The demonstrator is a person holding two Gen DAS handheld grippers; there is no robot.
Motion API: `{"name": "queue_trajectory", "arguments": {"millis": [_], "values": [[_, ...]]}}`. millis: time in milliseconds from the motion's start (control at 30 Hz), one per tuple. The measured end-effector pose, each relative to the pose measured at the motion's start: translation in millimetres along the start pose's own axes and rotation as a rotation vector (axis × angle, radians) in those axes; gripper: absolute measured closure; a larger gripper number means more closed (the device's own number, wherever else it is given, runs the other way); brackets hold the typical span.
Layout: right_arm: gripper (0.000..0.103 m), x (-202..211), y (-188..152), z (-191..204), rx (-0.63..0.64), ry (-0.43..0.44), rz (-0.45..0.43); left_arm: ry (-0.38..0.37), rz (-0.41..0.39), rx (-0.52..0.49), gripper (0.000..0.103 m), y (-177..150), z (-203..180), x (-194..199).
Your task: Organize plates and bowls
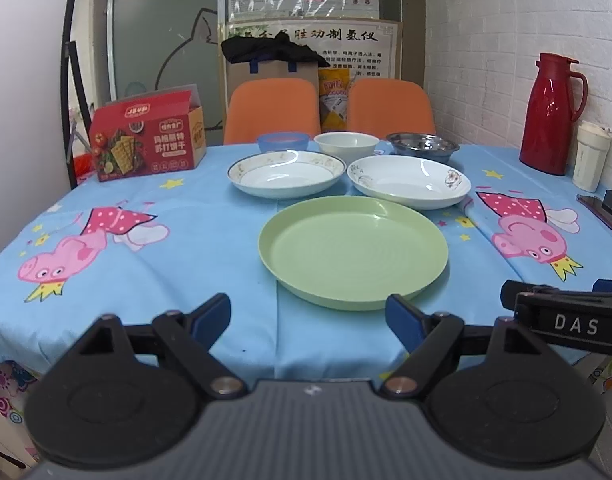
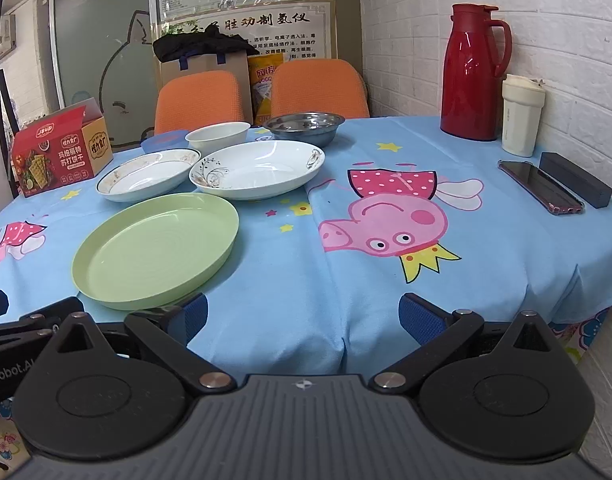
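A green plate lies nearest on the blue cartoon tablecloth. Behind it sit two white deep plates: a gold-rimmed one on the left and a floral one on the right. Farther back stand a blue bowl, a white bowl and a steel bowl. My left gripper hovers open at the table's near edge, just short of the green plate. My right gripper is open too, to the right of that plate, with nothing between its fingers.
A red cracker box stands at the back left. By the brick wall on the right are a red thermos, a cream cup, a phone and a black case. Two orange chairs stand behind the table.
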State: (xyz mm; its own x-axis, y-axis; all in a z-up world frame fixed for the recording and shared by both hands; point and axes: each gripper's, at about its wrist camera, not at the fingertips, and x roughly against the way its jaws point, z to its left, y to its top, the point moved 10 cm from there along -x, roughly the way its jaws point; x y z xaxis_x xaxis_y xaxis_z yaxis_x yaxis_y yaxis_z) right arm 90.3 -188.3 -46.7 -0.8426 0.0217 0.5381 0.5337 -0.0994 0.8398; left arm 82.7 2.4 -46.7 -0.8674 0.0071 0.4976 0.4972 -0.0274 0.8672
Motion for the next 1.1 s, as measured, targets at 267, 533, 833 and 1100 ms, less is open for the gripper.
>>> {"name": "queue_trajectory", "arguments": {"millis": [267, 533, 833, 1100], "values": [[0.000, -0.1, 0.0, 1.3, 0.001, 0.000, 0.000, -0.002, 0.000, 0.002, 0.021, 0.0, 0.0, 0.1], [0.000, 0.2, 0.7, 4.4, 0.007, 0.002, -0.005, -0.004, -0.001, 0.002, 0.021, 0.7, -0.3, 0.3], [0.000, 1.5, 1.5, 6.8, 0.014, 0.003, -0.008, -0.006, -0.002, 0.001, 0.021, 1.3, -1.1, 0.6], [0.000, 2.2, 3.0, 7.2, 0.019, 0.003, -0.010, -0.009, -0.003, 0.000, 0.021, 2.1, -0.5, 0.5]]}}
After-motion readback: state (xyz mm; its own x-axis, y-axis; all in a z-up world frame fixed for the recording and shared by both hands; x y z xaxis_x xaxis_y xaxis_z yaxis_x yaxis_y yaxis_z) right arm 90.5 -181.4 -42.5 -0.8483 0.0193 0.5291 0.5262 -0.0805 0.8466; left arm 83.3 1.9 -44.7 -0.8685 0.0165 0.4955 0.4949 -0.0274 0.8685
